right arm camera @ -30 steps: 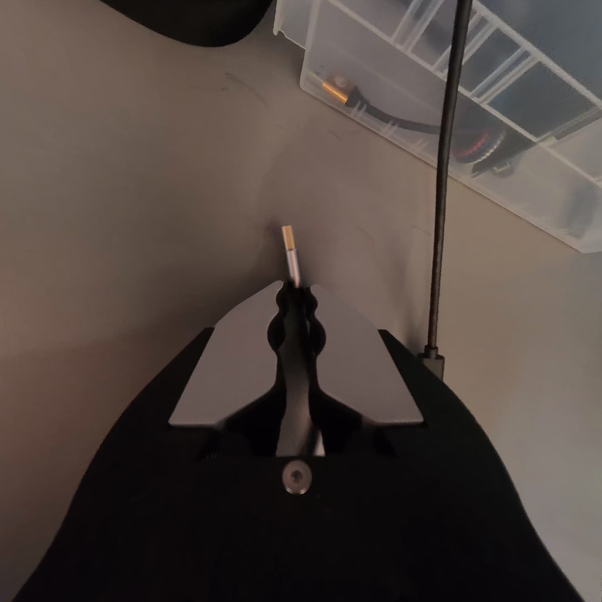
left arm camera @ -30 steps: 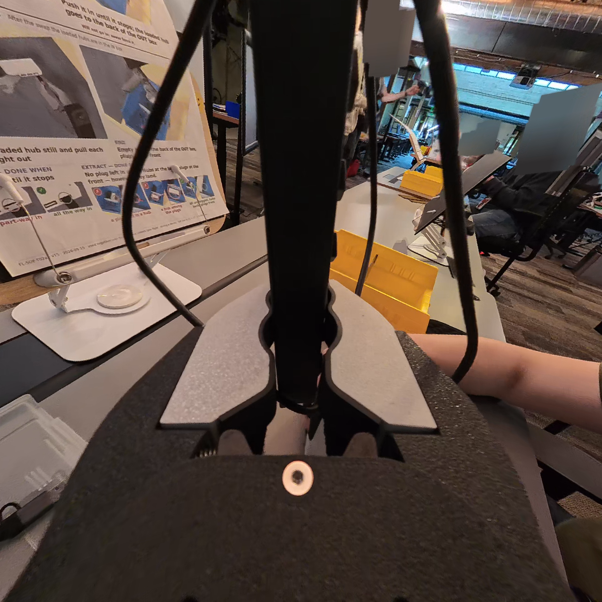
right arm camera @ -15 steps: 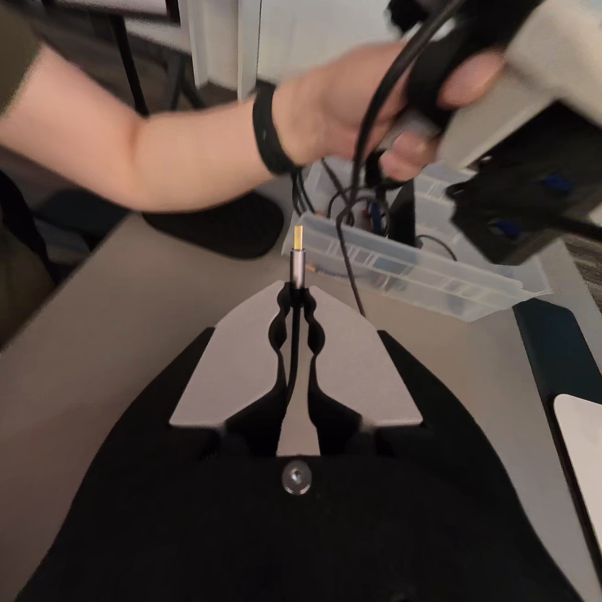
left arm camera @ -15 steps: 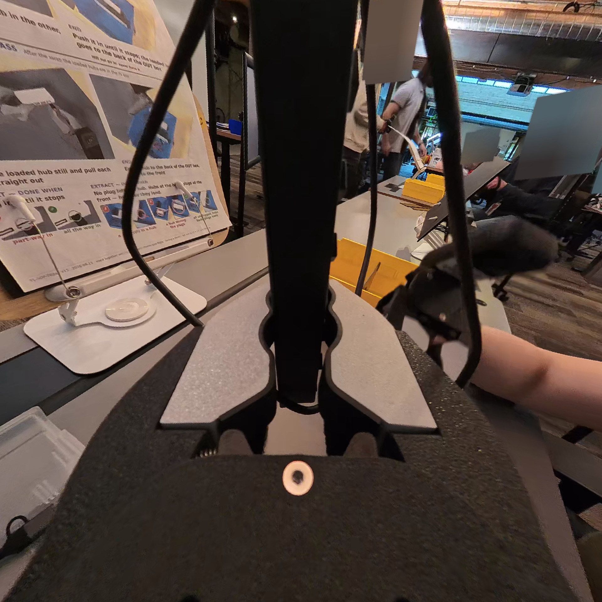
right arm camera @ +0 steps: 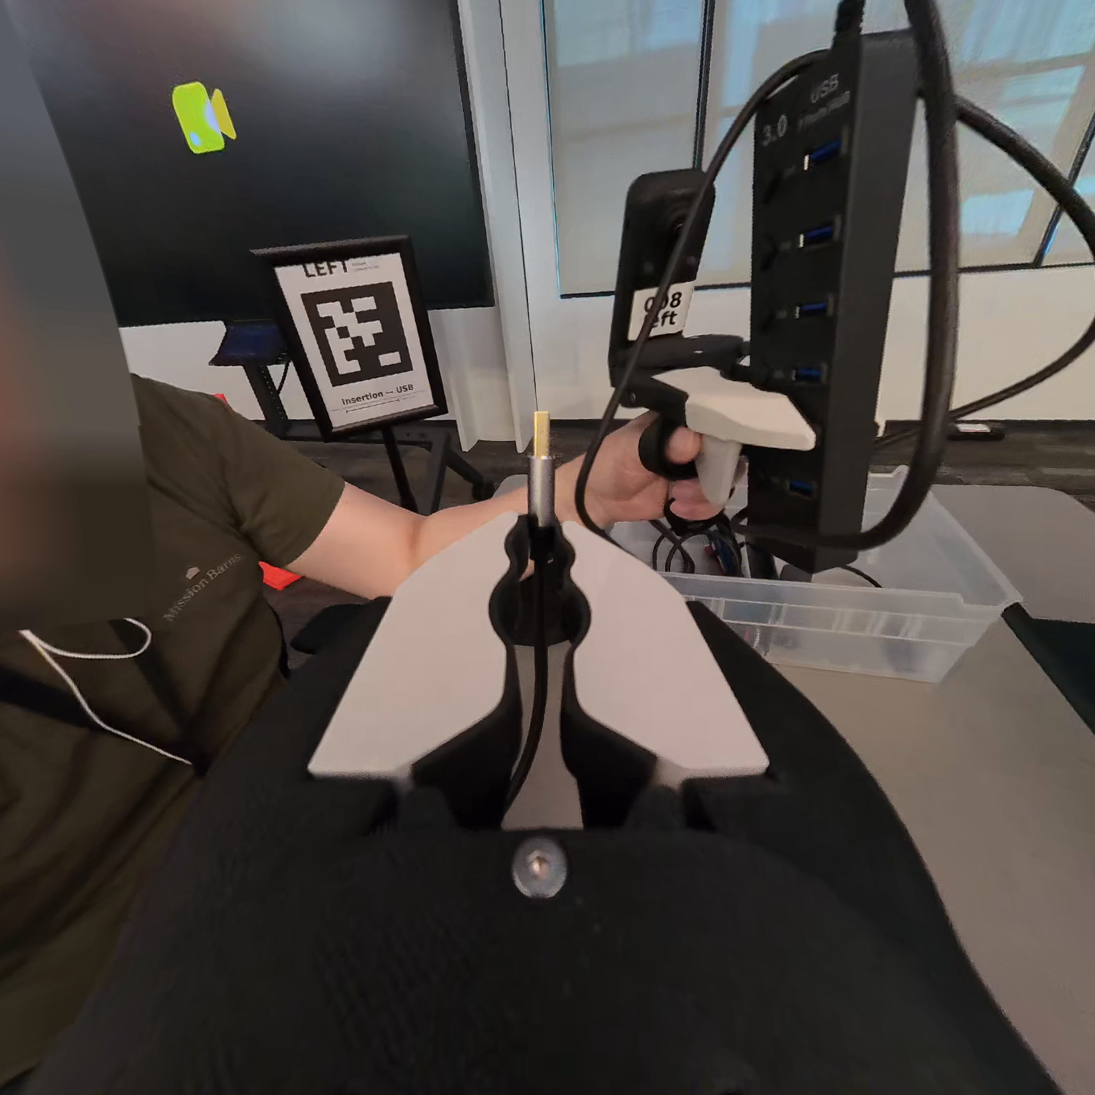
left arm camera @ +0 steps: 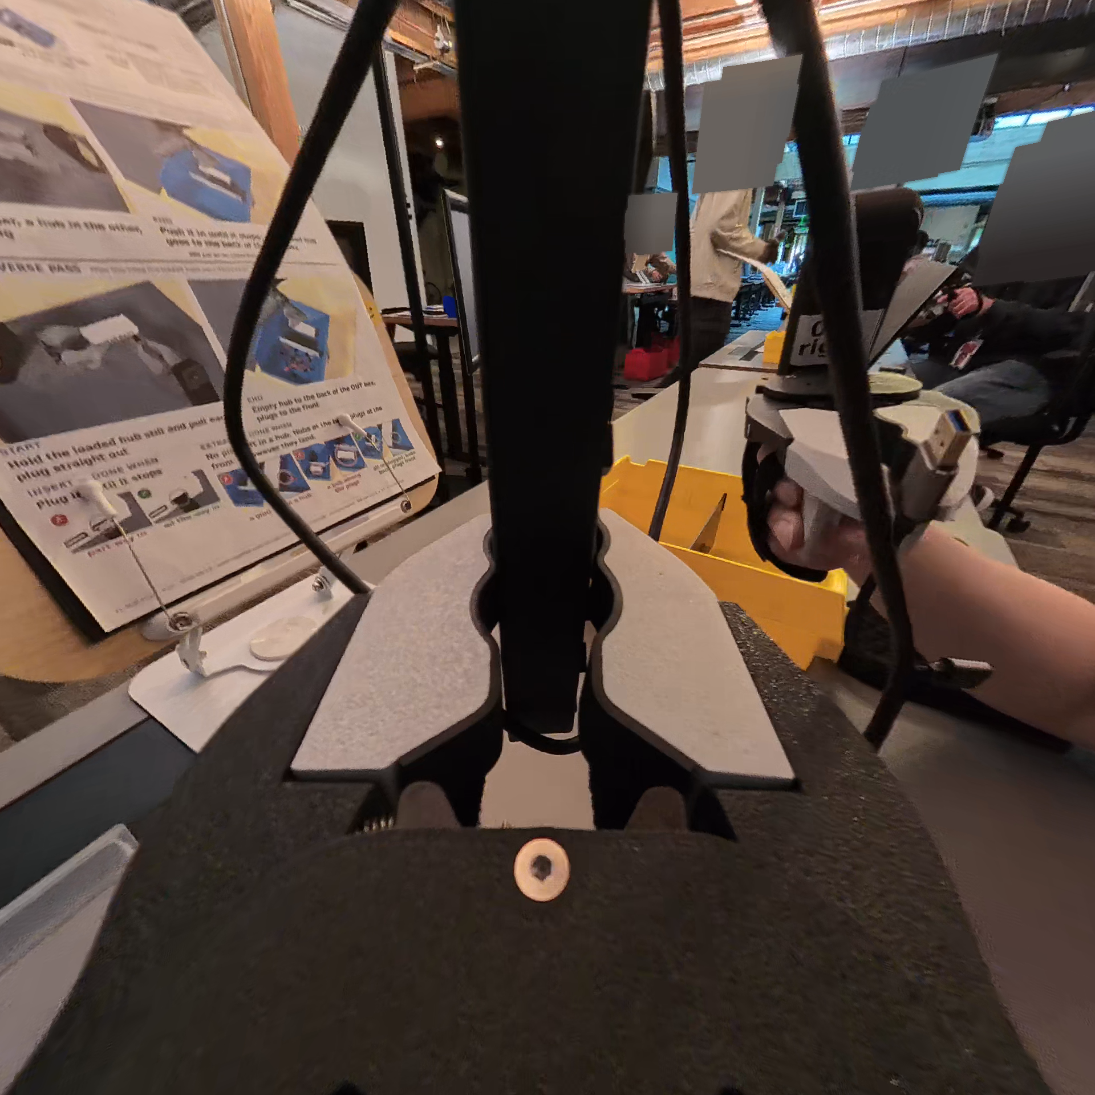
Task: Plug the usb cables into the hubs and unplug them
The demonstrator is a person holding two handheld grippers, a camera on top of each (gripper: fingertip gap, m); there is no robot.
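Left gripper (left arm camera: 542, 598) clamped on black USB hub (right arm camera: 823, 308), held upright above clear plastic bin (right arm camera: 829, 622) w/ blue ports facing right gripper (right arm camera: 539, 557). Right one pinched on USB cable (right arm camera: 530, 681), silver plug (right arm camera: 540, 474) w/ gold tip pointing up, apart from hub.

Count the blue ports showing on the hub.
5 ports stacked down the hub: top, second, third, fourth, lowest. The left tool may hide another.

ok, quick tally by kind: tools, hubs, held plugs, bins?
tools: 2, left tool, right tool
hub: 1
plug, held: 1
bins: 2, yellow bin, clear bin
Total: 6
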